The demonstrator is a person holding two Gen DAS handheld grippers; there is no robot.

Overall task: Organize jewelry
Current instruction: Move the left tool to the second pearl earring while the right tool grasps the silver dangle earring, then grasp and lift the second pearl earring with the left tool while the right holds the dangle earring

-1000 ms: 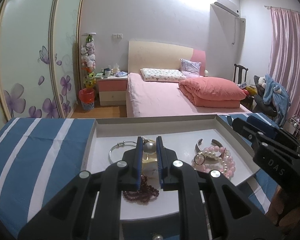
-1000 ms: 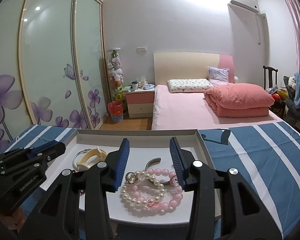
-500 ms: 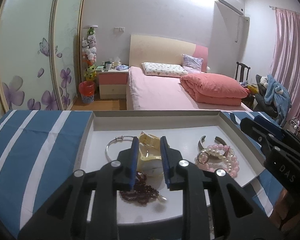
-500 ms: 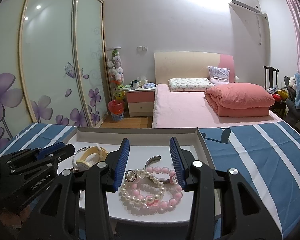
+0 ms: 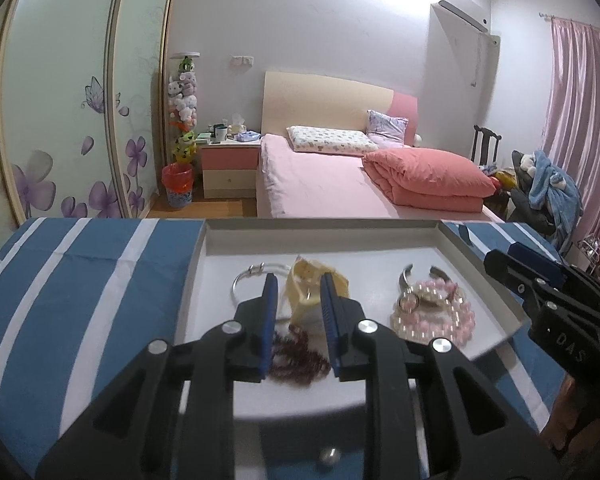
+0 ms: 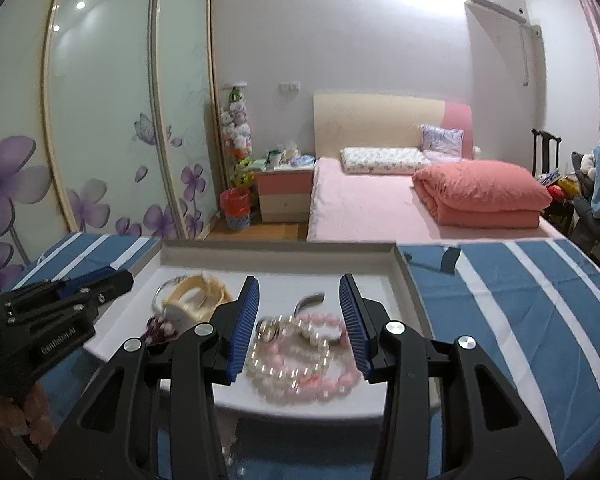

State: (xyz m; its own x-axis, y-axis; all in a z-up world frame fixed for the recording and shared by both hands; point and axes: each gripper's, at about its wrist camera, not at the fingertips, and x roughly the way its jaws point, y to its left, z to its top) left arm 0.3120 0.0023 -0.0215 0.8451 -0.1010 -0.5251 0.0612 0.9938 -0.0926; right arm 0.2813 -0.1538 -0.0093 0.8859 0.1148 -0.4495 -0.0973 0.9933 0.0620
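A shallow white tray [image 5: 324, 236] lies on a blue-and-white striped cloth. In it are a cream bangle [image 5: 306, 294], a thin silver bangle [image 5: 246, 278], a dark red bead bracelet [image 5: 296, 360], a silver cuff [image 5: 406, 276] and a heap of pink and white pearl strands [image 5: 434, 314]. My left gripper [image 5: 298, 280] is open and empty above the cream bangle. My right gripper [image 6: 300, 284] is open and empty above the pearl strands [image 6: 300, 356]. The cream bangle [image 6: 194, 296] and the tray [image 6: 278, 254] also show in the right wrist view.
The striped cloth [image 5: 80, 292] covers the surface on both sides of the tray. A pink bed [image 5: 340, 184], a nightstand [image 5: 228, 168] and sliding wardrobe doors [image 6: 100, 120] stand behind. The right gripper's body [image 5: 552, 304] shows at the tray's right edge.
My left gripper has opened, let go of the cream bangle in the tray and drawn back. The right gripper has stayed open over the pearls and shifted slightly.
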